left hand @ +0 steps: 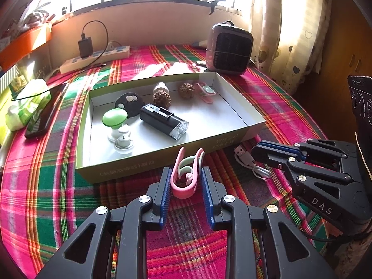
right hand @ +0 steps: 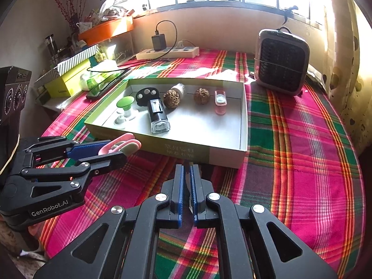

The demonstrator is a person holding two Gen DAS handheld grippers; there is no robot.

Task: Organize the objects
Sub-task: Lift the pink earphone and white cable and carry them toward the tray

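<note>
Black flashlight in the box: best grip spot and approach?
Take the flashlight across its black body, behind the clear lens end, coming straight down from above. It lies flat on the floor of the box, with open space on its right side; a walnut sits close to its rear, so avoid that end.

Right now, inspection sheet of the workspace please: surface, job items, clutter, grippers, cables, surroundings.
Surface: plaid cloth covers the table.
Job's things: open box holds black flashlight, two walnuts, green-capped piece, black disc, one pink clip; second pink clip is outside, in front of the box.
Clutter: phone, tissue pack, small heater.
Grippers: left gripper shut on the second pink clip; right gripper shut, empty.
Cables: white USB cable beside the box; power strip with charger.
Surroundings: window, curtain, orange tray.
</note>
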